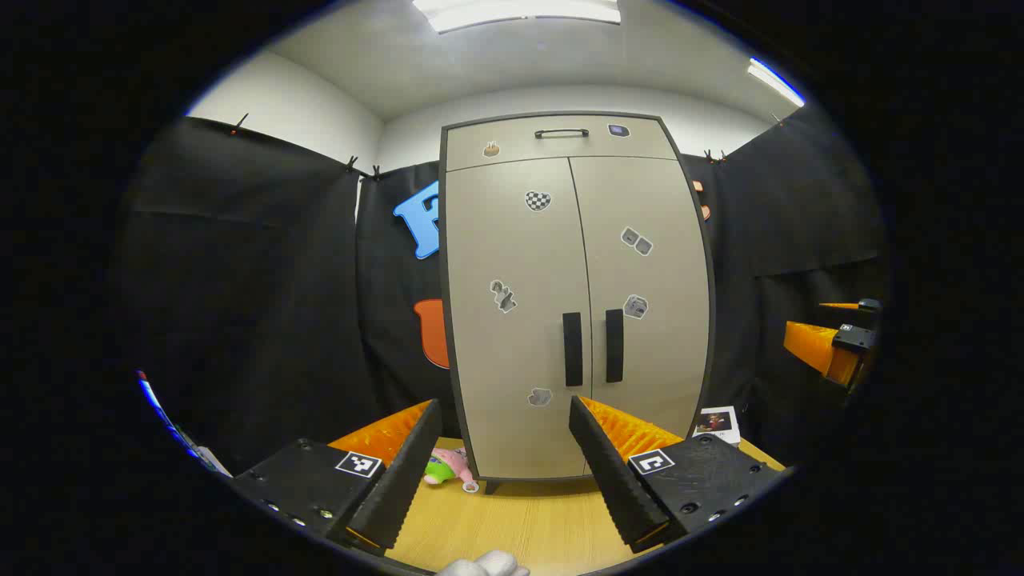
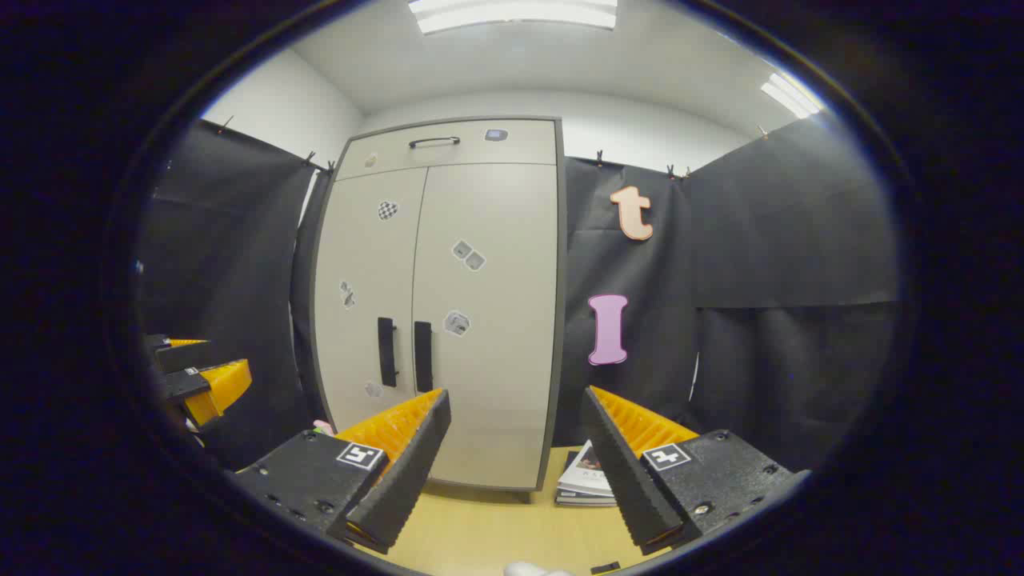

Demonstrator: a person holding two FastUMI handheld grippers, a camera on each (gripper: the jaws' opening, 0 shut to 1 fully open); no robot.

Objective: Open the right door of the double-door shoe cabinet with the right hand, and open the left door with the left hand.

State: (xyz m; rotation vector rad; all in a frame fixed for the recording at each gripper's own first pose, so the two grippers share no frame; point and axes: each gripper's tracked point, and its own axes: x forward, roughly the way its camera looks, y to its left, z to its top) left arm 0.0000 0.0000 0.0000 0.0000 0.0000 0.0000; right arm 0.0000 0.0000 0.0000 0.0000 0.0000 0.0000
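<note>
A beige double-door shoe cabinet (image 1: 576, 296) (image 2: 448, 304) stands on the wooden table with both doors closed. Two dark vertical handles sit side by side at the middle seam: the left door handle (image 1: 572, 349) (image 2: 386, 351) and the right door handle (image 1: 614, 345) (image 2: 422, 356). My left gripper (image 1: 506, 432) is open, a short way in front of the cabinet's lower half. My right gripper (image 2: 516, 420) is open too, farther back and to the right of the cabinet. The right gripper (image 1: 836, 340) also appears at the far right of the left gripper view, and the left gripper (image 2: 196, 372) at the far left of the right gripper view.
A drawer with a handle (image 1: 562, 133) tops the cabinet. A pink and green plush toy (image 1: 450, 466) lies at the cabinet's left foot. Magazines (image 2: 588, 480) (image 1: 717, 422) lie at its right side. Black cloth walls close in behind and on both sides.
</note>
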